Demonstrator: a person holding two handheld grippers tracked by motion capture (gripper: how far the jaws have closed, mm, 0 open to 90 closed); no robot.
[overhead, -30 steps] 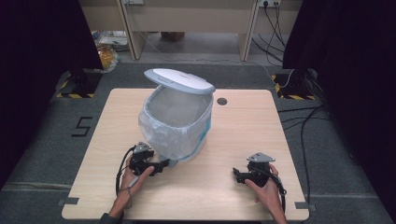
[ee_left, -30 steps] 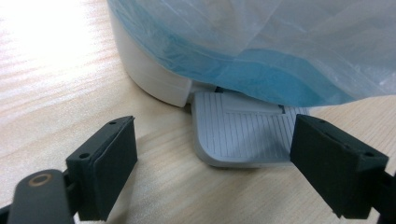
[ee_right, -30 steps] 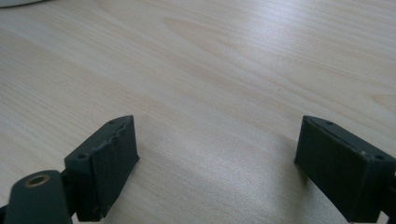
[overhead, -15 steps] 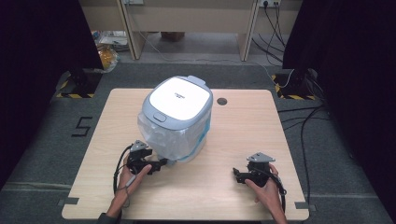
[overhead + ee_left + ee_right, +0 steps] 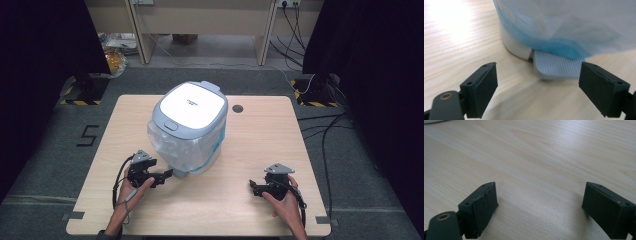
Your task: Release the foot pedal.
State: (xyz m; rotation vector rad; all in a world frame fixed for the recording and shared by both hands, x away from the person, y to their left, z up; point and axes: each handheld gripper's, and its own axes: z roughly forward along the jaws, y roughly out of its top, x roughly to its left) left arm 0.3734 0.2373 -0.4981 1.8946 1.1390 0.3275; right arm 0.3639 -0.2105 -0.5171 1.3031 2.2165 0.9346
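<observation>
High view: the pedal bin [image 5: 190, 127], lid down, stands mid-table [image 5: 260, 150]; your left gripper [image 5: 162, 176] sits at its base, your right gripper [image 5: 257, 188] well apart, open and empty.

Left gripper view: the jaws, just narrowing, hold nothing; the pedal [image 5: 557, 66] lies just ahead. Judged step: pedal freed; next, withdraw.

Right gripper view: jaws apart over bare wood.

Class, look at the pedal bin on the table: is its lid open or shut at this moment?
Shut. In the high view the white lid lies flat on the bin, its rim meeting the body all round, with no gap showing.
</observation>
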